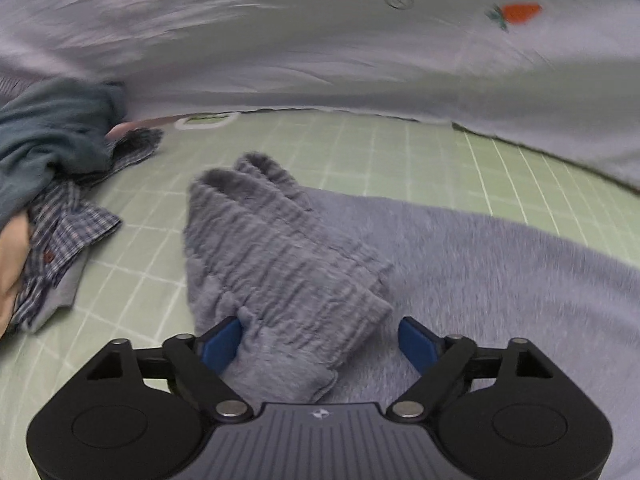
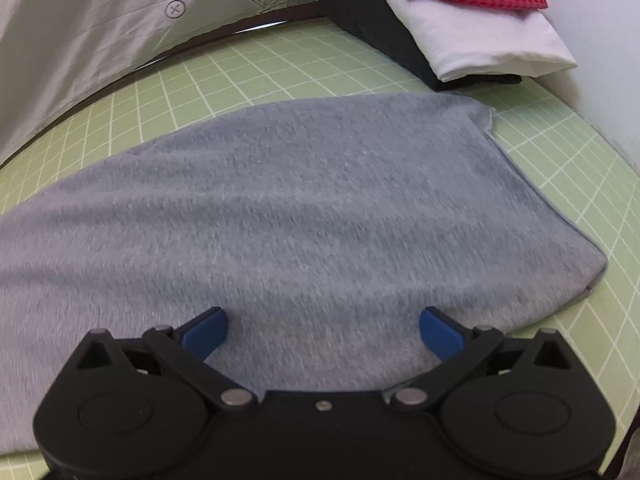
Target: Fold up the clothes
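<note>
at the far left of the left wrist view an unfolded heap waits on the green grid mat: a teal garment bunched over a plaid shirt, with something pale beneath, so that part of the job looks not yet begun. to its right lies the grey fleece garment, spread flat on the mat, its ribbed elastic end doubled back over the body. the left gripper hovers there with jaws released; one blue pad touches the ribbing, but nothing is clamped. in the right wrist view the same grey garment lies smooth and roughly rectangular, and the right gripper hangs over its near edge, jaws spread, holding nothing. at the far right a folded stack sits finished: dark, white, then red check on top. i judge the grey piece mid-fold, with further folds and stacking left.
</note>
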Demonstrator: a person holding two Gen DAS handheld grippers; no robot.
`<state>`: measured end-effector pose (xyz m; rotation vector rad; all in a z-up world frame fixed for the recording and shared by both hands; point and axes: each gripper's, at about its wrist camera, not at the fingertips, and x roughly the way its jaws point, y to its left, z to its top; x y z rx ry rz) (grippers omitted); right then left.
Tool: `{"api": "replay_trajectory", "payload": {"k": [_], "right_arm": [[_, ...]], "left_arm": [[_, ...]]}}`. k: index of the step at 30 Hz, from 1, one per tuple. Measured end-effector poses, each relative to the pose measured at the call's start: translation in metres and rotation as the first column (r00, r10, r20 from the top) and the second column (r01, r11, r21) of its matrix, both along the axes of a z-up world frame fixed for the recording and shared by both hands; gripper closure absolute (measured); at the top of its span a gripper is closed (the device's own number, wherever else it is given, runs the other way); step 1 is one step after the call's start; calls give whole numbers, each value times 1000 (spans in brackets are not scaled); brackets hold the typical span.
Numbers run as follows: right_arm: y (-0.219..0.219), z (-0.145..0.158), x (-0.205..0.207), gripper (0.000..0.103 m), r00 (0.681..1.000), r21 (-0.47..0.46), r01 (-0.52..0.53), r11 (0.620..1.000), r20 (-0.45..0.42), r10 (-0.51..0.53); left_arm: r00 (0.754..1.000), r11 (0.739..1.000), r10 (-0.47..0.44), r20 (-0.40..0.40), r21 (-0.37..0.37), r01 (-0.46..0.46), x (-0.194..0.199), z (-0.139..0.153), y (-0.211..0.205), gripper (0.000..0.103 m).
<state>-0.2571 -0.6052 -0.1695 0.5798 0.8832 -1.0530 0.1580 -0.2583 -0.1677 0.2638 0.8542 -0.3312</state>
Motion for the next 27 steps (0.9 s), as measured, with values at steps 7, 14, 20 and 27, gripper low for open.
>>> {"api": "replay_trajectory", "payload": {"k": [7,14,20,27], "right_arm": [[-1,0,8,0,998,9,60,998,-8,-59],[3,-1,6,0,998,-15,62,998,2,-62],[5,-2,3,0,998,-37,55,998,14,-54],[10,-4,-2,0,999,-70,21,997,32,-19]], "left_arm": [[996,996,69,52,-64,-66,5,-3,12,40],[990,969,101,96,-237,-76,3,31,26,75],[977,942,-77,198,-306,136,-24,73,3,76],[907,851,-397,140,-315,421,-102,78,-54,67]]}}
